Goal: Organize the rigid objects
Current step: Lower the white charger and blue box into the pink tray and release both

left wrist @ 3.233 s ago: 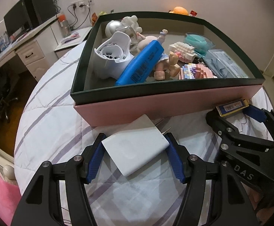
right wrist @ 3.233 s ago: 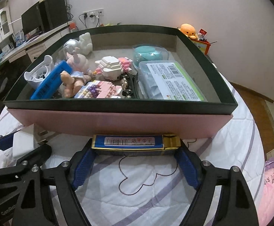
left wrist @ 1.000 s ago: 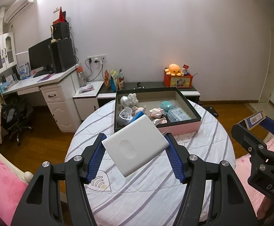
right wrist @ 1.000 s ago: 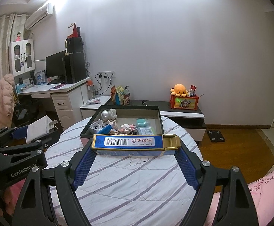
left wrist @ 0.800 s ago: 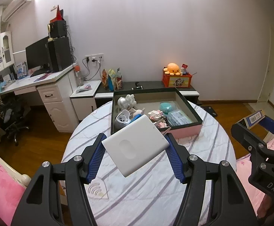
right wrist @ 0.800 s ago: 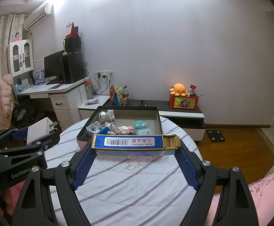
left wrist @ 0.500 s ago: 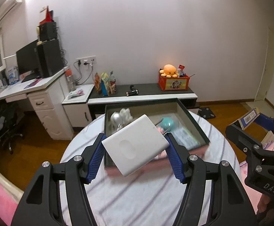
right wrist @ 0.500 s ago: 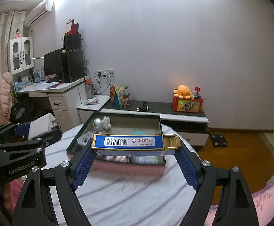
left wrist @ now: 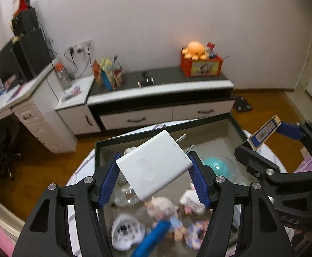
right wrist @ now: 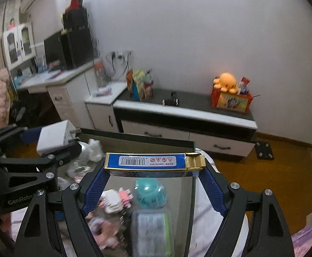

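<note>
My left gripper (left wrist: 153, 169) is shut on a white plug adapter (left wrist: 153, 167), held tilted with its metal prongs pointing up right. It hangs over the dark-rimmed box (left wrist: 134, 138), which holds toys, a teal ball (left wrist: 217, 167) and a blue bar (left wrist: 153, 237). My right gripper (right wrist: 155, 172) is shut on a flat blue and gold pack (right wrist: 153, 162) with a barcode, held level over the same box (right wrist: 138, 138). In the left wrist view the right gripper (left wrist: 269, 137) shows at the right with the pack (left wrist: 264, 132). The right wrist view shows the left gripper (right wrist: 46, 141) with the adapter (right wrist: 55, 137).
The box sits on a round table with a striped white cloth (right wrist: 216, 220). Behind it stand a low black and white cabinet (left wrist: 160, 98) with an orange plush (left wrist: 195, 49) on a red box, and a white desk (left wrist: 18, 98) with a monitor. Wooden floor (right wrist: 284, 171) lies to the right.
Both grippers have swept forward and tipped down, from far back of the table to directly over the box. The adapter and the pack stayed in their grips.
</note>
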`<state>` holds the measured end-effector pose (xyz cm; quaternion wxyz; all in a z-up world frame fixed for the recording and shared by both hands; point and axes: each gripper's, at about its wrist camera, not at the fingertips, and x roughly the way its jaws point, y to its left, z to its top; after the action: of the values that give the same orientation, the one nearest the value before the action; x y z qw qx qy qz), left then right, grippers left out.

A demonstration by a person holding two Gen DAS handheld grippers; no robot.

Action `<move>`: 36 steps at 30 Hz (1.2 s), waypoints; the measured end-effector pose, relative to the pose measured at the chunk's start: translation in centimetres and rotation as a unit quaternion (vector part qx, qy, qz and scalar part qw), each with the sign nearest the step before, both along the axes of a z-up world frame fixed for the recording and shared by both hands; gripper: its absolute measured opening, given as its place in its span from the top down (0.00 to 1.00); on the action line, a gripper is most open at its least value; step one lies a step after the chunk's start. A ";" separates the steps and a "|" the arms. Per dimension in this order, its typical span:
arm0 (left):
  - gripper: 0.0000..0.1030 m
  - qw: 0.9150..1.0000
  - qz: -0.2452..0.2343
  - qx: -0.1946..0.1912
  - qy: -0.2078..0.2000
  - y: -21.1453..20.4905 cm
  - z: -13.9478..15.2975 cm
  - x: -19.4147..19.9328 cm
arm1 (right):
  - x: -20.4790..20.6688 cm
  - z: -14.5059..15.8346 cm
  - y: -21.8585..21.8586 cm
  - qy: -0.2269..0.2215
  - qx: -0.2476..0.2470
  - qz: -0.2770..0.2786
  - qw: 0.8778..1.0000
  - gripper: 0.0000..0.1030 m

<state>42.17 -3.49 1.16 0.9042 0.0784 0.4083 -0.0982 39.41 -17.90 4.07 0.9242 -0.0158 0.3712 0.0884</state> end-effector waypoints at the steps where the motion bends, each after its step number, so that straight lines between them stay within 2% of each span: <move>1: 0.38 1.000 0.000 0.005 0.010 -0.2 -0.6 1.1 | 1.0 -0.8 -0.1 0.013 -0.005 -0.002 1.000 0.19; 6: 0.38 0.998 -0.001 0.017 0.065 -0.7 -3.8 5.7 | 5.8 -4.6 -0.4 0.082 -0.005 0.006 0.997 0.19; 11: 0.38 0.997 -0.001 0.024 0.080 -0.8 -5.9 7.2 | 8.7 -6.7 -0.6 0.115 -0.028 0.008 0.993 0.19; 14: 0.38 0.997 0.003 0.041 0.070 -0.9 -6.0 7.3 | 8.9 -7.2 0.0 0.110 -0.049 0.008 0.993 0.19; 21: 0.38 0.997 -0.014 0.037 0.064 -0.6 -6.2 7.8 | 9.1 -7.1 0.6 0.108 -0.059 0.012 0.992 0.19; 26: 0.33 0.995 -0.027 0.014 0.098 -0.4 -7.3 8.7 | 9.1 -7.1 0.7 0.110 -0.072 0.007 0.991 0.19; 32: 0.20 0.990 -0.016 0.026 0.141 -0.6 -8.8 9.3 | 9.2 -7.3 1.1 0.117 -0.089 0.014 0.989 0.18; 36: 0.17 0.990 -0.018 0.019 0.140 -0.5 -8.7 9.2 | 9.0 -7.1 1.1 0.119 -0.082 0.016 0.989 0.18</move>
<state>51.33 -3.96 -7.51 0.8343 0.0884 0.5315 -0.1166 48.40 -16.83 -3.06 0.8675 -0.0871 0.4842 0.0735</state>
